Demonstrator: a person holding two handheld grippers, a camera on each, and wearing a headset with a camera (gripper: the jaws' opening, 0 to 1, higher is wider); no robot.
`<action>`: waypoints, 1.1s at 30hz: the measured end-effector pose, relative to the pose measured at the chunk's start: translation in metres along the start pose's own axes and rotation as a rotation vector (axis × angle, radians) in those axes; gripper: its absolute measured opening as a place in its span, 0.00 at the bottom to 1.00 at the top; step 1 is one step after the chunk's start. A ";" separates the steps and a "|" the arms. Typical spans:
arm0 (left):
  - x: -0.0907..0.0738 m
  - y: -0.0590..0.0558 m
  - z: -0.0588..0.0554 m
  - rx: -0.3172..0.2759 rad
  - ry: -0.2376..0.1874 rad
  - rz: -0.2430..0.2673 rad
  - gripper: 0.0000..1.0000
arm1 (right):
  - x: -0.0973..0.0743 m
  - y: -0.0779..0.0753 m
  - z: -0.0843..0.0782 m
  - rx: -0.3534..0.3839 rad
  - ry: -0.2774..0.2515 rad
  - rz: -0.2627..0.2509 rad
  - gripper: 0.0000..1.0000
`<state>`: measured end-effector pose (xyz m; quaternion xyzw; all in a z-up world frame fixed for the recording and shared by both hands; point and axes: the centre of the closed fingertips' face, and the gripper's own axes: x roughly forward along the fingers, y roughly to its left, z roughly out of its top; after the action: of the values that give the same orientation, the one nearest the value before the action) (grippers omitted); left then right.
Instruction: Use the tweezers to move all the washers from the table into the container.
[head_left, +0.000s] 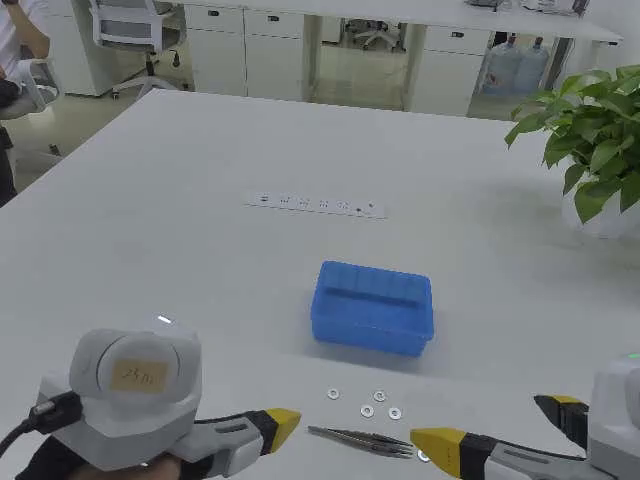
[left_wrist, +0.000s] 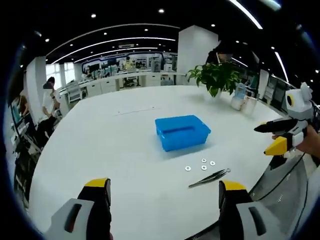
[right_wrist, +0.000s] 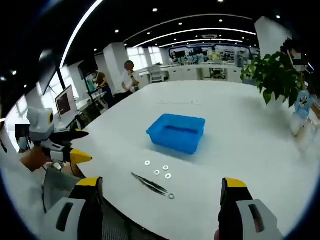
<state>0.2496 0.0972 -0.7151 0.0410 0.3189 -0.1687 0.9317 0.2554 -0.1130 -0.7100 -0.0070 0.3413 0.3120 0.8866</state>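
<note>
A blue plastic container (head_left: 372, 307) stands mid-table, apparently empty. Several small metal washers (head_left: 367, 410) lie on the white table just in front of it, with one more (head_left: 423, 456) beside the tweezers (head_left: 360, 440), which lie flat near the front edge. My left gripper (left_wrist: 165, 185) is open with nothing between its jaws, low at the left of the tweezers. My right gripper (head_left: 500, 422) is also open and holds nothing, at the right of the tweezers. The container (right_wrist: 176, 132), washers (right_wrist: 157, 172) and tweezers (right_wrist: 149, 184) lie ahead of it.
A white power strip (head_left: 316, 204) lies flat beyond the container. A potted plant (head_left: 595, 140) stands at the table's far right. Office chairs, cabinets and water bottles are behind the table, and people stand at the left (right_wrist: 131, 75).
</note>
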 end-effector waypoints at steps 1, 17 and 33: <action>0.000 0.000 -0.001 0.001 0.003 -0.001 0.90 | 0.000 0.000 0.000 -0.001 0.002 0.000 0.98; 0.000 -0.004 -0.003 0.065 0.023 0.006 0.92 | -0.004 -0.002 0.006 -0.007 -0.006 -0.011 0.98; 0.001 -0.005 0.003 0.043 0.000 -0.009 0.91 | -0.004 -0.006 0.001 0.009 -0.015 -0.022 0.97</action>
<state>0.2500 0.0918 -0.7132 0.0595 0.3155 -0.1798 0.9298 0.2570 -0.1192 -0.7083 -0.0045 0.3358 0.3007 0.8926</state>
